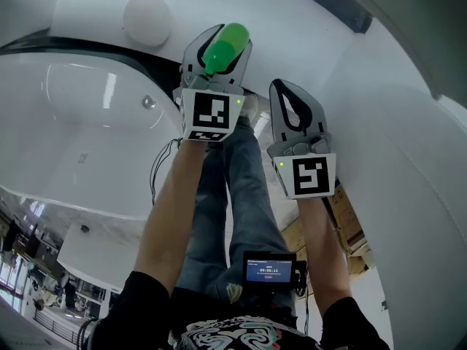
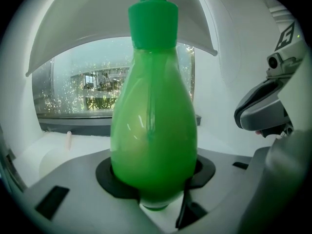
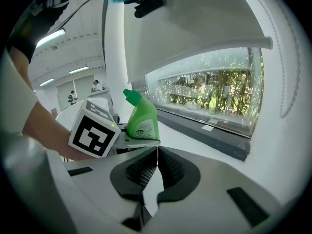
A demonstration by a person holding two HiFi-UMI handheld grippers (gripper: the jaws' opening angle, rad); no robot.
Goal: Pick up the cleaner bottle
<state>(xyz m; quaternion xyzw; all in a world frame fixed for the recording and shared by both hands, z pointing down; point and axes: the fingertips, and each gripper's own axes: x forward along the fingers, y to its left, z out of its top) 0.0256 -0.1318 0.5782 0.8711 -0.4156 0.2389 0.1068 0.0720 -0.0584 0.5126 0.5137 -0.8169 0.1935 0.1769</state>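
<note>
Cleaner bottle (image 2: 153, 130): green, clamped in left hand-held gripper (image 1: 219, 51) | right hand-held gripper (image 1: 283, 90): jaws together, empty, just right of bottle

cleaner bottle (image 1: 226, 46) left: white ball (image 1: 147, 19), bathtub (image 1: 73, 141) | right: right gripper (image 1: 283, 87) beside | ahead: bare ledge (image 3: 187, 130)

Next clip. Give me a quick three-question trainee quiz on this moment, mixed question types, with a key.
1. True or false: the right claw is shut with nothing between its jaws.
2. What colour is the cleaner bottle? A white, B green, C blue.
3. Short answer: which claw grips the bottle?

Key: 1 true; 2 B; 3 the left claw, its pads closed around the bottle's lower body.
</note>
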